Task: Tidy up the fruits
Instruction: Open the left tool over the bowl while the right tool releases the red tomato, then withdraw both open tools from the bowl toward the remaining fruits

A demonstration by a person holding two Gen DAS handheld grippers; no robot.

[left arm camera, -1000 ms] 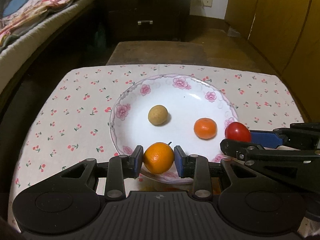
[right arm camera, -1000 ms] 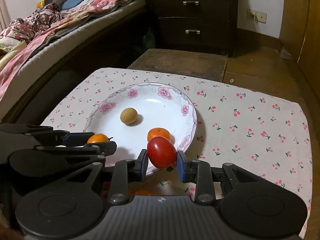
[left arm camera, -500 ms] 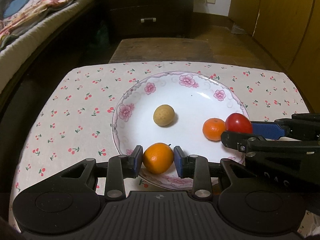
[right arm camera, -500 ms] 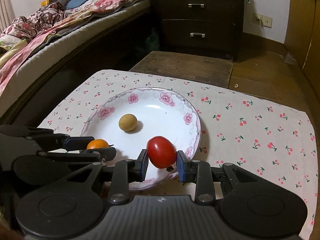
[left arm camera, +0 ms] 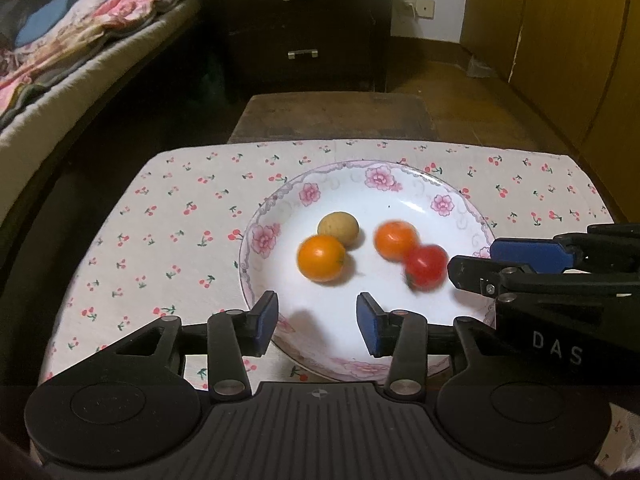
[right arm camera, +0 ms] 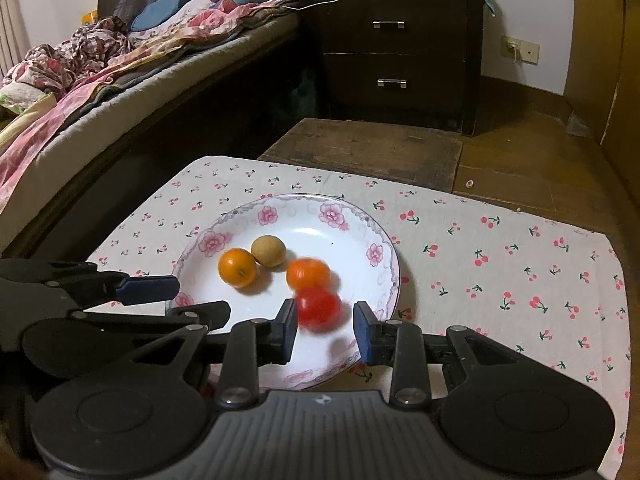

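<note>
Fruits: 2 oranges point(left arm camera: 321, 258), 1 tomato point(left arm camera: 426, 267), 1 longan point(left arm camera: 338, 228) on plate point(left arm camera: 404, 184)

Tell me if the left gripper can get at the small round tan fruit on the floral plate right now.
Probably not directly: the round orange fruit sits between the open left gripper and the small tan fruit, touching it. Coming from above looks free.

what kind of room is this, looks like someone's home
Most likely a bedroom in a home. A bed heaped with pink and blue bedding runs along the left, a dark wooden two-drawer nightstand stands against the white wall, and the white floral plate sits on a cherry-print cloth.
</note>
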